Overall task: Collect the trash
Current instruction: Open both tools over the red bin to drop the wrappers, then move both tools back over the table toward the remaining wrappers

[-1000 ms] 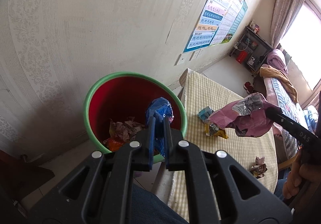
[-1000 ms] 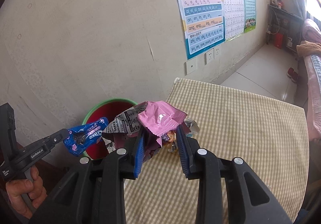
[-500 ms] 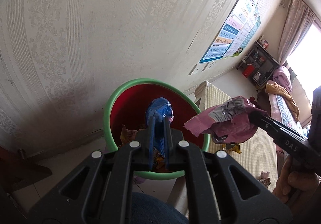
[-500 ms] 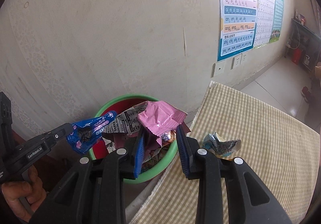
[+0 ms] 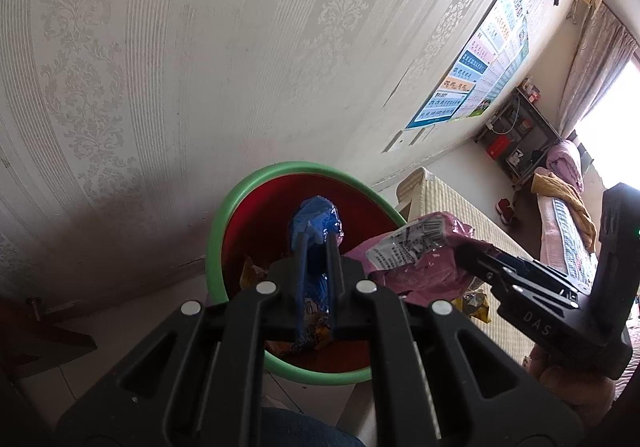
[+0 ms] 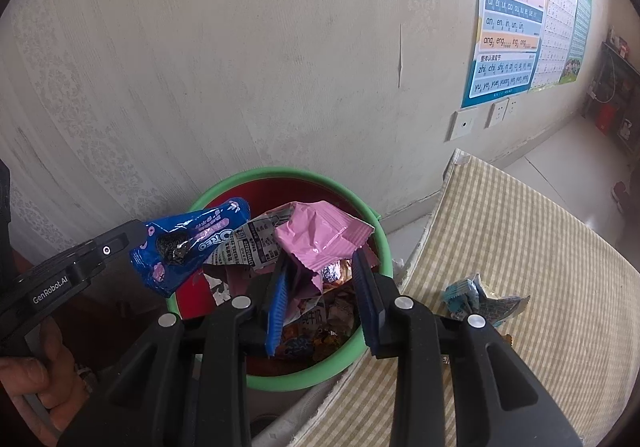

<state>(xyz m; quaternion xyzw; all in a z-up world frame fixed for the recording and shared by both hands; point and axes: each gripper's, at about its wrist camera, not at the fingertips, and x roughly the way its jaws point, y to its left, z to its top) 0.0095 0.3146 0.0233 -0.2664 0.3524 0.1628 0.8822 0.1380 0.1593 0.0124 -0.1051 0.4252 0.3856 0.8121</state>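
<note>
A: Furthest left, the left gripper (image 6: 136, 237) comes in from the edge of the right wrist view, a person's hand (image 6: 36, 371) wrapped round its handle. Its jaws are clamped tight on a blue cookie wrapper (image 6: 192, 245).

B: How does that wrapper look?

A: Glossy blue, crumpled, with a dark round cookie printed on it, pale pink patches and white lettering. It juts out past the fingertips and hangs over the left part of the bin's (image 6: 362, 349) opening. In the left wrist view the same blue cookie wrapper (image 5: 318, 223) is pinched between the two blue pads (image 5: 301, 279).

B: And the bin?

A: Round, with a green rim and a red inside, standing against the patterned wall (image 6: 240, 47). It already holds a heap of mixed wrappers (image 6: 320, 331), orange, white and silvery.

B: Next to the right?

A: The right gripper (image 6: 322, 271) grips a pink wrapper (image 6: 320, 233), also above the bin's opening. The jaws stand partly apart, with the wrapper's lower edge bunched between them. It is shiny pink with zigzag-cut edges, and its folded-over back is white with black print and a barcode.

B: Do the two wrappers touch?

A: The blue one overlaps the pink one's white side; contact cannot be told.

B: Anything further right?

A: A checked tablecloth (image 6: 540, 267) covers the table beside the bin, and a light-blue crumpled wrapper (image 6: 480, 297) lies on it near the right gripper's finger.
</note>
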